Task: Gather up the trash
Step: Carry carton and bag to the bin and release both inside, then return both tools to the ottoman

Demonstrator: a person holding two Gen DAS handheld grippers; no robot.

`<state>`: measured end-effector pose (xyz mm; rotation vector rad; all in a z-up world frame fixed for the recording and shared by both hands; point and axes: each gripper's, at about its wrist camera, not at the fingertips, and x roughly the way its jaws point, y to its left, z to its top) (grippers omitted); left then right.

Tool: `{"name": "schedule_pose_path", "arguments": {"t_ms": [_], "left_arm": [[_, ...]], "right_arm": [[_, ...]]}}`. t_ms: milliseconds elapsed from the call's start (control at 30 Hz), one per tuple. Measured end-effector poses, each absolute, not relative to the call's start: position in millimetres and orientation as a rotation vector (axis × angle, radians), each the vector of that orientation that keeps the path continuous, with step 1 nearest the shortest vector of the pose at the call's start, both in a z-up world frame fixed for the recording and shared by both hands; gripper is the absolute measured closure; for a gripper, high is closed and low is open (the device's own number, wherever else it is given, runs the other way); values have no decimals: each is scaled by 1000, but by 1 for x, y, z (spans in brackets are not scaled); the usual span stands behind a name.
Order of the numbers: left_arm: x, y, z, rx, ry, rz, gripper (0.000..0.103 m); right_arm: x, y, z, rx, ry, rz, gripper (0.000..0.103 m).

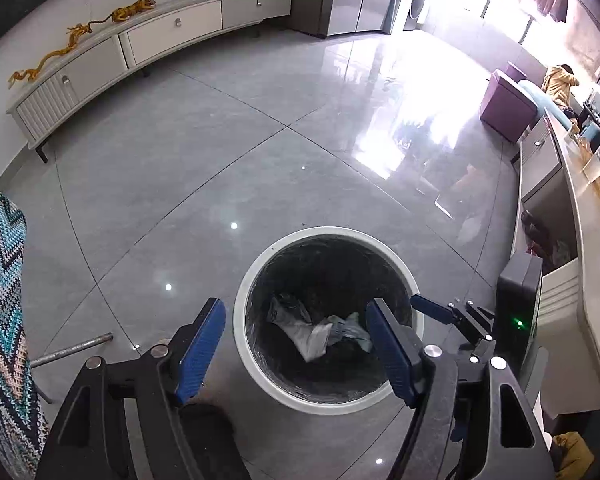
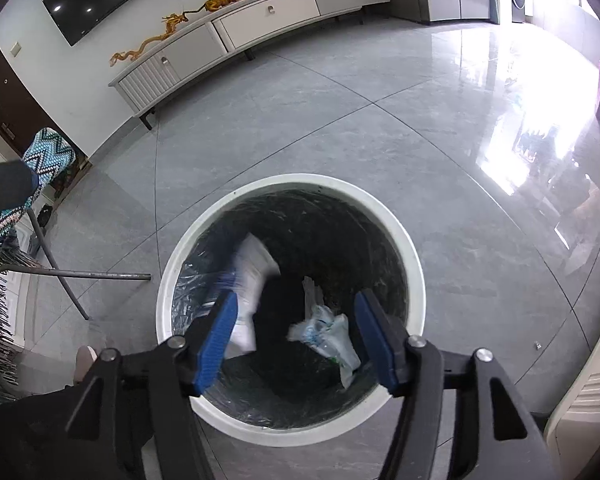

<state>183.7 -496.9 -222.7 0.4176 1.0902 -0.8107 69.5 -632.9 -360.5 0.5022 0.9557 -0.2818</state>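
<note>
Below, bin rim (image 2: 404, 248), open floor (image 2: 380, 140) around.

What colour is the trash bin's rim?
White, on the trash bin; clearest in the right wrist view.

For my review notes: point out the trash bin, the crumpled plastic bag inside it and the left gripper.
trash bin (image 2: 396, 224): right wrist view, white rim.
plastic bag (image 2: 332, 336): right wrist view, its middle.
left gripper (image 1: 296, 348): left wrist view, between fingertips.

1. Trash bin (image 2: 414, 276): round, white-rimmed, lined with a dark glossy bag, standing upright on the grey tiled floor.
2. White packet (image 2: 252, 280): blurred, at the bin's left inner side, just inside the rim.
3. Crumpled clear plastic wrapper (image 2: 332, 336): lying on the bin's bottom, right of the packet.
</note>
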Motion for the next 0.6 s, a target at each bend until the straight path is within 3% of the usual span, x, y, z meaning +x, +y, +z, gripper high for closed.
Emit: {"name": "schedule_pose_path", "arguments": {"t_ms": [167,433,600], "left_arm": [[178,-480,-201,396,1023,-802,32],[167,-430,-157,350,964,-778,32],[146,-382,-132,341,925,-757,32]], "right_arm": [[69,-628,-343,474,932,-294,41],[61,-609,-284,459,829,-290,23],[60,-583,-246,438,779,-245,21]]}}
